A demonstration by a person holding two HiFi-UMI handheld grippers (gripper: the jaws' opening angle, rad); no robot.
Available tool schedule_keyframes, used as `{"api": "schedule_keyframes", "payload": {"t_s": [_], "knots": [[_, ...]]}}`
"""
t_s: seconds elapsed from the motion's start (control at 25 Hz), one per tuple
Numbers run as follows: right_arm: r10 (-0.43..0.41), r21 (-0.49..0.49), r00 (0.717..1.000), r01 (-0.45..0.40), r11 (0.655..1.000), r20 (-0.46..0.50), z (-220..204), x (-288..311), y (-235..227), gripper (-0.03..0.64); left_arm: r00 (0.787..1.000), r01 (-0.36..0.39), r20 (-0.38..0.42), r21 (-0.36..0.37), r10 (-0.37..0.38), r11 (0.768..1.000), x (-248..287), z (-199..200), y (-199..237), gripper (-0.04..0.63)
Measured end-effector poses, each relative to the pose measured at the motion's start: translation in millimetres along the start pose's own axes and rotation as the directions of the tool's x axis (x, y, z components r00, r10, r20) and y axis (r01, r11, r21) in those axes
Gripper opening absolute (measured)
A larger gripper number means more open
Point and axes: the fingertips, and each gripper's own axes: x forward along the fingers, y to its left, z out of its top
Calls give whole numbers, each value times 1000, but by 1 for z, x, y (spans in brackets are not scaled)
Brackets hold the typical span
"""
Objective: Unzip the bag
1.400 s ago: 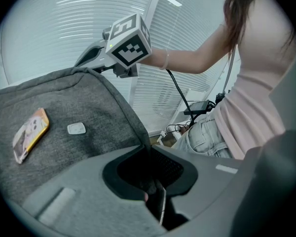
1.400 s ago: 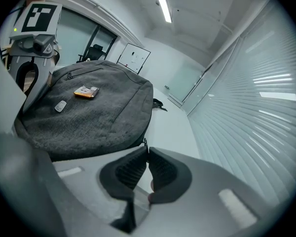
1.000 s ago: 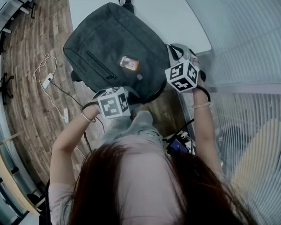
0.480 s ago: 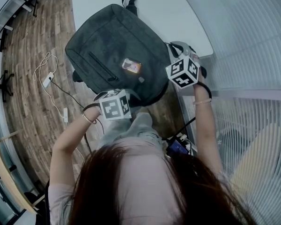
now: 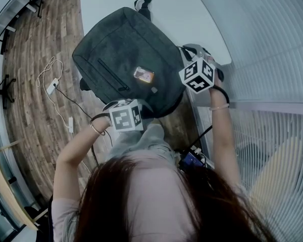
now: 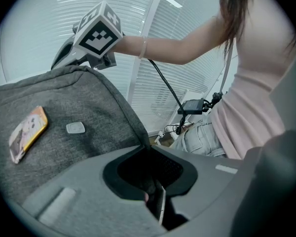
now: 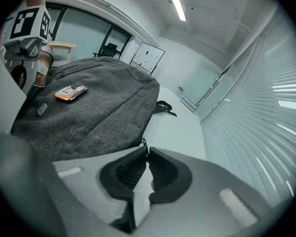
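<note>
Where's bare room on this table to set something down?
The white tabletop is bare beyond the dark grey fabric backpack, toward the blinds. The near edge is crowded: left gripper and right gripper pinch the backpack there.

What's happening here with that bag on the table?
A person is working on a grey bag lying on a white table. The left hand-held gripper pinches the bag's near edge, steadying it. The right hand-held gripper is closed on a small zip pull at the bag's side. No opened gap shows yet.
</note>
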Motion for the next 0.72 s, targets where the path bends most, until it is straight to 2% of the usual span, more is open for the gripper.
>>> {"api": "schedule_keyframes", "payload": {"t_s": [0.72], "knots": [[30,-52,999,-31,998,-17,22,22,-13,26,1000,23,7,5,-23,1000,-1,5,0,35]]}}
